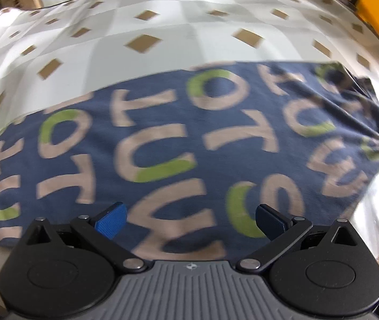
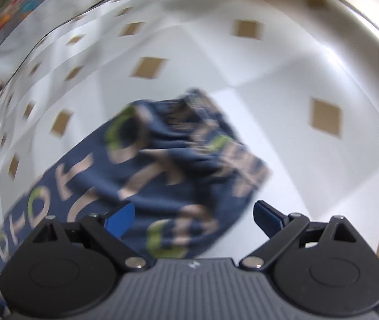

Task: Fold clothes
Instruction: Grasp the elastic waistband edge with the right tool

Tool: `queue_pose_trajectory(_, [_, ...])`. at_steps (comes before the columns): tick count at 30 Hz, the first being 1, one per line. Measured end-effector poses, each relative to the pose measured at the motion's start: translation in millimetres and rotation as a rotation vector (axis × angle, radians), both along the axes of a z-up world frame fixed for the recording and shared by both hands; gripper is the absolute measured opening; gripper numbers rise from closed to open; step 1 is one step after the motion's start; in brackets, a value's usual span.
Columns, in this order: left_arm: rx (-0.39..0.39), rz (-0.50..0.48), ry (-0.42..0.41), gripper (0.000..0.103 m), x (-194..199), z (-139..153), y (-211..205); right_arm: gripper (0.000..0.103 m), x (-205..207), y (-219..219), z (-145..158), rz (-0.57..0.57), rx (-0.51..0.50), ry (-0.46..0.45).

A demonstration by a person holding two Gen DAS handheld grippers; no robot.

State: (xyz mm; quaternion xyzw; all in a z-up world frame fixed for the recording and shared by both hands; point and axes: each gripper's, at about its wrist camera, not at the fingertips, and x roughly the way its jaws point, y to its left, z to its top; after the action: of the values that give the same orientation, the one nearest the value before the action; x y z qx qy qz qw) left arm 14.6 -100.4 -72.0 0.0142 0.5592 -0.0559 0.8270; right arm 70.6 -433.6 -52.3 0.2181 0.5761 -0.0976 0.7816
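Large beige and green letters were printed all over the navy garment (image 1: 178, 144), seen upside down; single letters such as O, T, C and W were legible, but no whole word.

The left wrist camera is looking forward and down along its open blue-padded left gripper (image 1: 190, 220), sitting close above the navy lettered garment (image 1: 178, 144), which is filling the frame's middle. The right wrist camera, blurred, is facing down past its open right gripper (image 2: 193, 218) from higher up. Both views are sharing the garment and white tan-diamond tablecloth (image 1: 178, 40).
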Motion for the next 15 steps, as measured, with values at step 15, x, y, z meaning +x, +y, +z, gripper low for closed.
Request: queue_pose_trajectory(15, [0.025,-0.095,-0.002,0.103,-10.7,-11.7,-40.1,0.095,-0.8,-39.6,-31.9,-0.197,0.194,0.011])
